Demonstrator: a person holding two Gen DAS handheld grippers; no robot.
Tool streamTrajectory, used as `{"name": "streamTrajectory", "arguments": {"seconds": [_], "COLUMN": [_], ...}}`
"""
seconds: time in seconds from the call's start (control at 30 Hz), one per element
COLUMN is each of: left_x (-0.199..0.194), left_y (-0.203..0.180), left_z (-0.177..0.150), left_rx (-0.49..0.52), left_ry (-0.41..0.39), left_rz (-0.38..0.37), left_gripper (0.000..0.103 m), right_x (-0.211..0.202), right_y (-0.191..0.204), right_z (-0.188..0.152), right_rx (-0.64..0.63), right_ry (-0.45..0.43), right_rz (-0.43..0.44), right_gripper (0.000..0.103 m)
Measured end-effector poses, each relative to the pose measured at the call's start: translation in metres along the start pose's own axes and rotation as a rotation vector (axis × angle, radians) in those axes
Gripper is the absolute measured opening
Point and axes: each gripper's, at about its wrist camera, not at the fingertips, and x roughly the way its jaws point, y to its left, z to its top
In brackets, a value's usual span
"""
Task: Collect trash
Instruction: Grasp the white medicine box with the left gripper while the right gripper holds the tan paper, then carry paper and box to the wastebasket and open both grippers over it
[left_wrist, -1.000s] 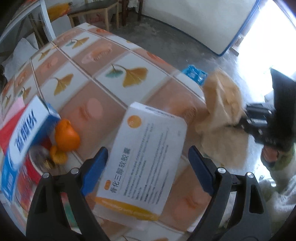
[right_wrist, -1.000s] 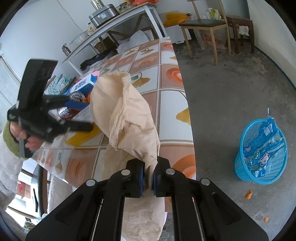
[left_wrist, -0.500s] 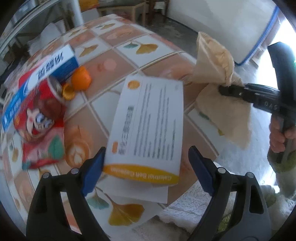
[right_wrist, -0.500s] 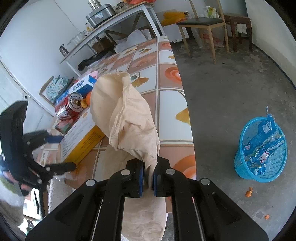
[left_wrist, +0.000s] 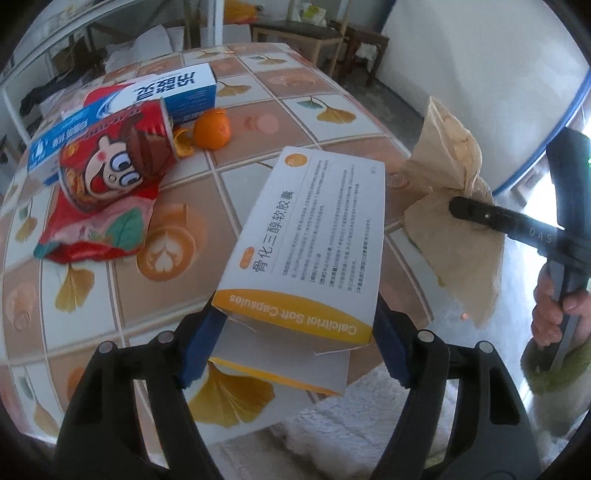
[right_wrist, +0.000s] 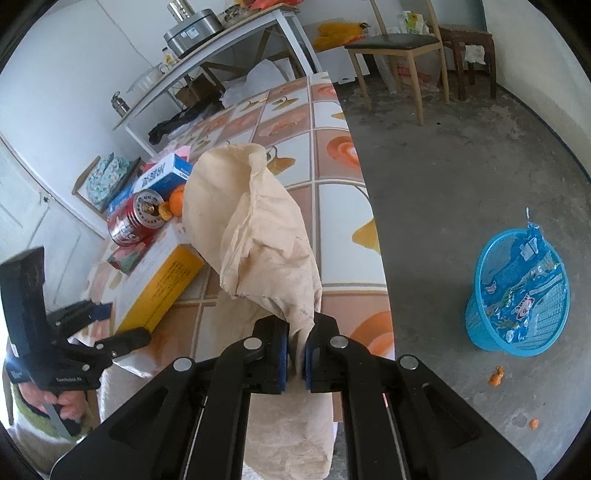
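- Hanging as a crumpled tan paper bag (right_wrist: 258, 236) just past the bench (right_wrist: 332, 206) edge, pinched at one fold by right gripper (right_wrist: 295, 360); fingers (right_wrist: 277, 354) closed on it.
- Gripping only a thin fold: risking a tear or slip if swung toward blue basket (right_wrist: 517, 295) on the floor.
- Drooping loose lower half: possibly snagging on the bench edge.
- Straddling the white-and-yellow capsule box (left_wrist: 314, 236) with left gripper (left_wrist: 295, 339); blue fingers (left_wrist: 201, 343) at both sides of its near end, contact uncertain, closure not determinable.
- Lying partly over the near bench edge with torn flap underneath: possibly crushing or sliding off under a squeeze.
- Sitting well apart: red can (left_wrist: 114, 162), orange (left_wrist: 212, 129), blue-white box (left_wrist: 177, 92).
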Motion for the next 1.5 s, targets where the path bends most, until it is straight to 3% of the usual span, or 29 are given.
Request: {"name": "streamTrajectory", "arguments": {"seconds": [0.33, 0.6, 1.17, 1.5], "left_x": [-0.019, -0.037, -0.065, -0.061], "left_y": [0.007, 0.015, 0.012, -0.016], "left_z": [-0.011, -0.015, -0.002, 0.028], "left_rx": [-0.111, -0.143, -0.148, -0.085], "left_ry": [-0.080, -0.128, -0.217, -0.221], "left_rz": [-0.052, -0.064, -0.107, -0.151], "left_gripper": [0.071, 0.071, 0.071, 0.071], "right_x": [-0.016, -0.022, -0.035, -0.056], "right_y": [0.010, 0.021, 0.031, 0.003], "right_z": [0.007, 0.014, 0.030, 0.038], "right_rx": [-0.019, -0.030, -0.030, 0.034], "right_ry": [-0.034, -0.054, -0.101, -0.163], "right_rz": [0.001, -0.002, 0.032, 0.028], "right_gripper": [0.006, 0.006, 0.006, 0.006]}}
